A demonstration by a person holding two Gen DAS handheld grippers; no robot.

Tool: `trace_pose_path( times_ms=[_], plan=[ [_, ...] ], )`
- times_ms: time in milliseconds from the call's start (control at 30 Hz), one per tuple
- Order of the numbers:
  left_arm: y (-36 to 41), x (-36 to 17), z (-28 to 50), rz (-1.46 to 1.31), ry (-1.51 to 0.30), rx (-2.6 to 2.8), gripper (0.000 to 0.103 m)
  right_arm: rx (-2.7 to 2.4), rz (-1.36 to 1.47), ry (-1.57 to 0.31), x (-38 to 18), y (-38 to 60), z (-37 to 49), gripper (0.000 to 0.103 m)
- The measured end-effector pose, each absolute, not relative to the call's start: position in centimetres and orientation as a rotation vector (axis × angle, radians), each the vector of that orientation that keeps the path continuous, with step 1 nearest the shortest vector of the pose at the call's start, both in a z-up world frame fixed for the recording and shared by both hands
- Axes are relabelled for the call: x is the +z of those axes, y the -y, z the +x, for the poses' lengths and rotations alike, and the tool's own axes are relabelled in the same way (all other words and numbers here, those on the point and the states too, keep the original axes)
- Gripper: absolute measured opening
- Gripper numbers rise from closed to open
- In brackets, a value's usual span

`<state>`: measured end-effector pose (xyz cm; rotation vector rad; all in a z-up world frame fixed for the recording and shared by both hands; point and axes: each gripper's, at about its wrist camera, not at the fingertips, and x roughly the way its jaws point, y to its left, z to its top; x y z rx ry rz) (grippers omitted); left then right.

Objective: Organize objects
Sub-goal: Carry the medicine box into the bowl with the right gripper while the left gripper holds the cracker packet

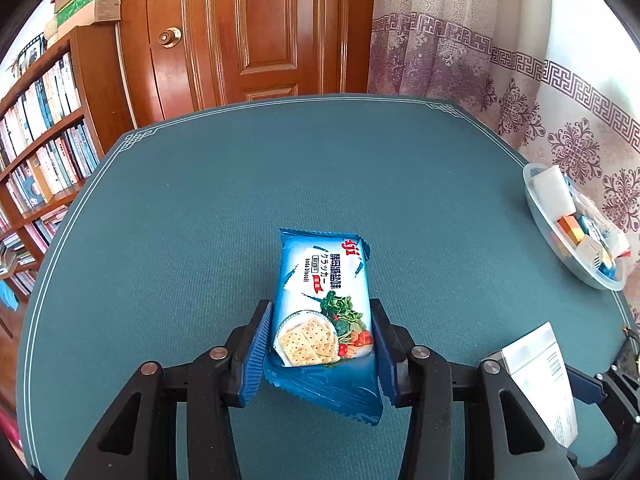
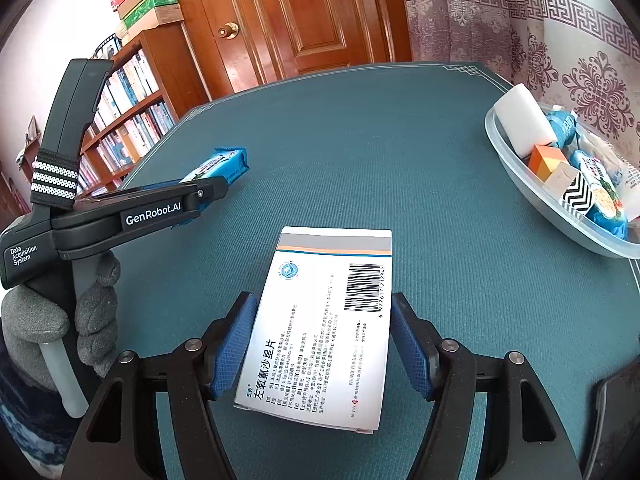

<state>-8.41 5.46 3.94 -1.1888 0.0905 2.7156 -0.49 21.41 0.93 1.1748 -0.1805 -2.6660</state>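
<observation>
My left gripper (image 1: 322,332) is shut on a blue soda biscuit packet (image 1: 324,300), its blue pads pressed on both long sides. The packet also shows in the right wrist view (image 2: 224,164), held above the table by the left gripper (image 2: 208,196). My right gripper (image 2: 324,344) is shut on a white medicine box (image 2: 324,328) with a barcode, held flat between the pads. The box also shows at the lower right of the left wrist view (image 1: 540,376). A clear plastic tray (image 2: 516,168) with several small items stands at the table's right edge and also shows in the left wrist view (image 1: 540,216).
The table has a teal cloth (image 1: 280,184). A wooden door (image 1: 248,28) stands behind it, a bookshelf (image 1: 44,148) at the left and a patterned curtain (image 1: 520,60) at the right. The tray holds a white block (image 2: 524,120), an orange box (image 2: 544,160) and snack packets.
</observation>
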Motion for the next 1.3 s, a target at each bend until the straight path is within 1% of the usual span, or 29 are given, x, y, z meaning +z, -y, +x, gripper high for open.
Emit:
trace_pose_path(
  times_ms=[167,400,833,1033,1300],
  plan=[
    [-6.7,3.4,-7.4,-1.197,-0.066,2.680,0.049,-2.692,1.179,0.198,1.0,-22.7,0.1,0.068],
    [-8.3,3.0,-6.4,-1.195,-0.083,2.640,0.049,-2.767,1.164,0.240,1.9,-25.6,0.6,0.068],
    [-9.8,3.5,-5.6,-1.170,-0.111,2.608,0.049,-2.976,1.063,0.324,5.7,-32.7,0.4,0.068],
    [-10.6,3.5,-5.4,-1.163,-0.129,2.599,0.049,-3.078,1.003,0.321,7.5,-35.6,-0.8,0.068],
    [-11.1,3.5,-5.4,-1.168,-0.146,2.590,0.049,-3.204,0.989,0.250,8.6,-39.9,-4.3,0.068]
  ],
)
